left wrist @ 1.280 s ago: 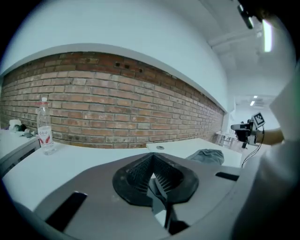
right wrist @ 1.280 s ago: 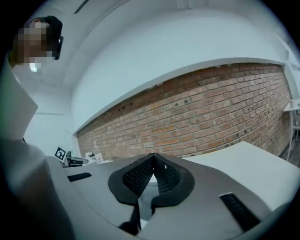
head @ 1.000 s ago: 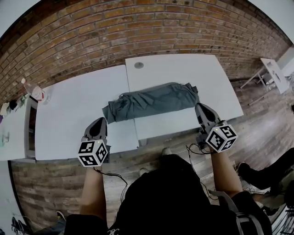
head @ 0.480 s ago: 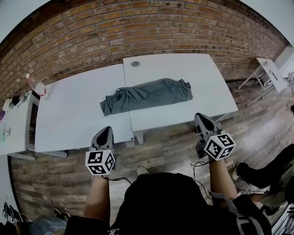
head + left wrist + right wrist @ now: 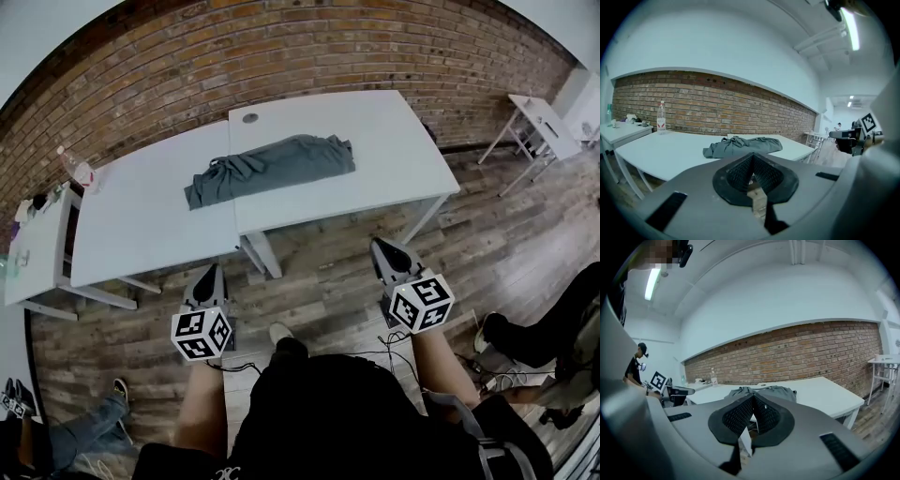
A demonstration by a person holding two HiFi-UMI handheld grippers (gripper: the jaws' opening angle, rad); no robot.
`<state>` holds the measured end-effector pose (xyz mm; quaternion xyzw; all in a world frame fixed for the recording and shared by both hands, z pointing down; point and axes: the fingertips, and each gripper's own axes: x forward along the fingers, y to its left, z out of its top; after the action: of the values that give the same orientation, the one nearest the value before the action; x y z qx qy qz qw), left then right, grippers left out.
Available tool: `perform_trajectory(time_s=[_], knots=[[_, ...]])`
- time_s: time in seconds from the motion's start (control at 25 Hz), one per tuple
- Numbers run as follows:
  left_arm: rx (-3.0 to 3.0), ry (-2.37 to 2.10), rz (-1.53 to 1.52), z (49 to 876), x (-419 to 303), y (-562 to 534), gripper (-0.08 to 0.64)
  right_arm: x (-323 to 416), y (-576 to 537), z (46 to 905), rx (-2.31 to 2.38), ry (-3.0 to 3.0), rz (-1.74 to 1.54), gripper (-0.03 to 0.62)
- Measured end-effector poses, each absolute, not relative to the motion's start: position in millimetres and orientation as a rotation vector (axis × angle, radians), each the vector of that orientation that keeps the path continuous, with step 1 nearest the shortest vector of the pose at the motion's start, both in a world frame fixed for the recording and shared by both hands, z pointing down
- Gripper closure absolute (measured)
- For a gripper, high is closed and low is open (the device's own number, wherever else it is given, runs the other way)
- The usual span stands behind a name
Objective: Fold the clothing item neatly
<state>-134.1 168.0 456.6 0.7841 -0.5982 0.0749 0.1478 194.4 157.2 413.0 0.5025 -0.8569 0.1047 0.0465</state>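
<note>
Head view: garment point(image 5: 272, 169) lies bunched on the worktop point(image 5: 394, 141), long axis left-right, right end slightly farther away. Left hand-held gripper point(image 5: 210, 272) and right hand-held gripper point(image 5: 380, 248) are well short of it, over the floor. Left gripper view: jaws closed, nothing held. Right gripper view: same. Likely light, limp cloth; pinch the hem corners at both ends.

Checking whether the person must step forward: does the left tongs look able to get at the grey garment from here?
Probably not. The left tongs hang shut over the wooden floor, short of the tables' near edge, and the garment lies farther back. Nothing blocks the way.
</note>
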Motion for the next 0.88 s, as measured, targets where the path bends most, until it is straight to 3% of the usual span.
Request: perform_trajectory(time_s=[0.48,0.88], knots=[[2.259,-1.713,0.283,458,-48,325,0.561,223,300,425,1.389,-2.692,0.346,0.591],[2.300,-1.690,0.316,445,-9,372,0.561,237,350,418,1.431,-2.708,0.395,0.591]])
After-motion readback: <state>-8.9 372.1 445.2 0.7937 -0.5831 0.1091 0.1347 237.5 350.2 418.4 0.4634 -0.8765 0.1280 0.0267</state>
